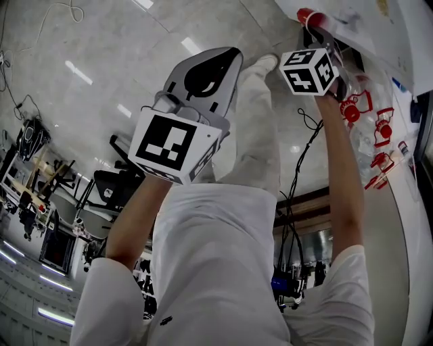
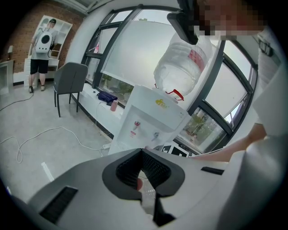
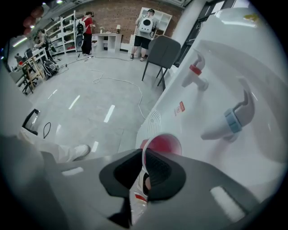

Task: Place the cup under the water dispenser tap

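Observation:
My right gripper is shut on the wall of a paper cup, white outside and red inside, held tilted with its mouth toward the white water dispenser. The cup is low in front of the dispenser, below and left of the blue tap; the red tap is higher. In the head view the right gripper reaches the dispenser at the top right, with the cup's red rim showing. My left gripper hangs back over the floor, shut and empty. From the left gripper I see the dispenser and its bottle.
A grey chair stands left of the dispenser, with a white cable lying on the floor near it. Two people stand by shelves at the back wall. My own legs fill the middle of the head view.

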